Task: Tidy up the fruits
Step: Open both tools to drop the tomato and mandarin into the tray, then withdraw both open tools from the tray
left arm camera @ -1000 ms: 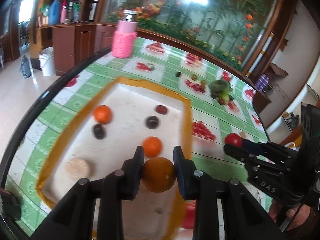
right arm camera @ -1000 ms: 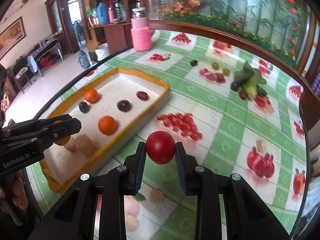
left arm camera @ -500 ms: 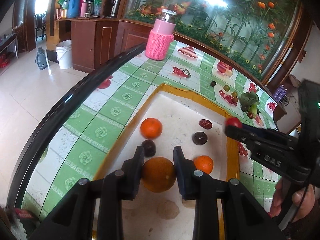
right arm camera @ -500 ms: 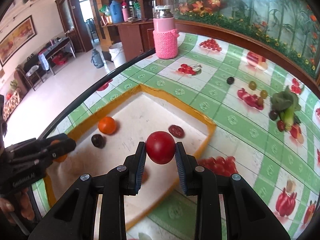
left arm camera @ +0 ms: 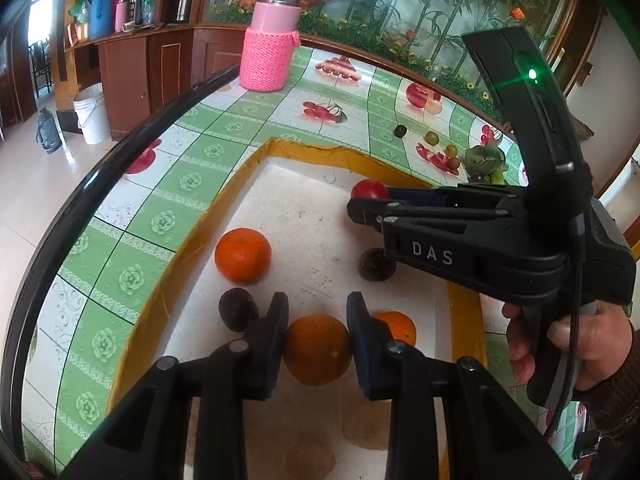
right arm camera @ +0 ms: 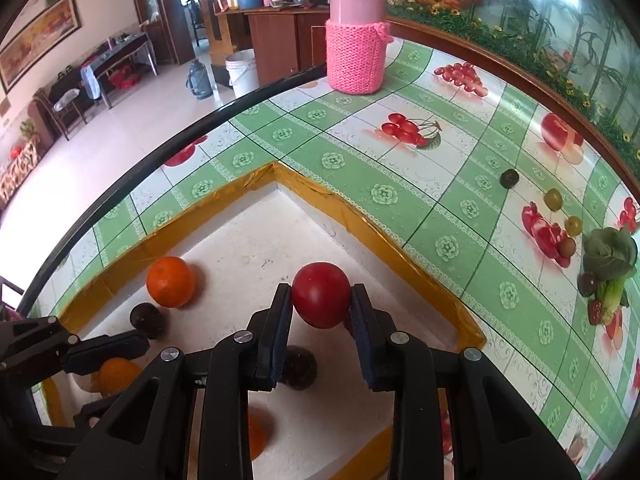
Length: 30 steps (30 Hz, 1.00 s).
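My left gripper (left arm camera: 317, 330) is shut on a dull orange fruit (left arm camera: 318, 349), held over the white tray with a yellow rim (left arm camera: 192, 240). My right gripper (right arm camera: 320, 300) is shut on a red round fruit (right arm camera: 321, 294) above the tray's far part; the left wrist view shows that red fruit (left arm camera: 369, 189) at the tip of the right gripper. Lying in the tray are a bright orange (left arm camera: 242, 255), a second orange (left arm camera: 396, 326) and dark plums (left arm camera: 237, 308) (left arm camera: 376, 265). A hand (left arm camera: 576, 340) grips the right tool.
A pink knit-covered jar (right arm camera: 356, 36) stands at the table's far edge. Small dark and green fruits (right arm camera: 554, 199) and a leafy green bunch (right arm camera: 610, 260) lie on the green checked cloth to the right. The table's black rim (left arm camera: 100, 176) curves along the left.
Both grippers moved left and down over the tray, each keeping its fruit. The right gripper came from beside the tray to above its far corner.
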Motion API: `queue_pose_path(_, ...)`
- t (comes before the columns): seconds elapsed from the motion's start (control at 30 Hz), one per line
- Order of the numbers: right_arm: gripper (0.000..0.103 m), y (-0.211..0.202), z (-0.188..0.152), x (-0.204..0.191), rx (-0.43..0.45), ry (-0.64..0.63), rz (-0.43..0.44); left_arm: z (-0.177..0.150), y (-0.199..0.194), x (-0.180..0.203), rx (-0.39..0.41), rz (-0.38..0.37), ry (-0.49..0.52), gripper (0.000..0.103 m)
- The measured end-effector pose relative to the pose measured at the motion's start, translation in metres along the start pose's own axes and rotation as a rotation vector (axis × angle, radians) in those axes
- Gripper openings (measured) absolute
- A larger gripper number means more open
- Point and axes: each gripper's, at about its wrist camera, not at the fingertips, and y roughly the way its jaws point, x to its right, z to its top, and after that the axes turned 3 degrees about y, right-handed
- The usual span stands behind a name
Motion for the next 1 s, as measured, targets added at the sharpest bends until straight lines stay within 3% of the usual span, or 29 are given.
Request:
queue_pose_path(0.37,0.029,0.025,0.006,0.004,-0.044,-0.026,-0.021,0.003,0.024,-0.01,-0.121,0.006,-0.037,0.033)
queue_pose_path(0.53,0.036,0.025,0.004,0.006,-0.045,-0.021,-0.04,0.003,0.022,-0.012,-0.128,0.019,-0.042,0.035)
queue_pose_path(0.7,0.038,0.012,-0.003,0.007,-0.032,-0.028,-0.087,0.001,0.015,-0.011,-0.116,0.031,-0.039,0.048)
queue_pose_path(0.77,0.039,0.004,-0.007,0.009,-0.026,-0.019,-0.093,0.0,0.01,-0.009,-0.105,0.04,-0.038,0.061)
queue_pose_path(1.0,0.045,-0.039,-0.03,0.011,0.024,0.021,-0.129,-0.006,-0.015,-0.003,-0.046,0.106,0.012,0.075)
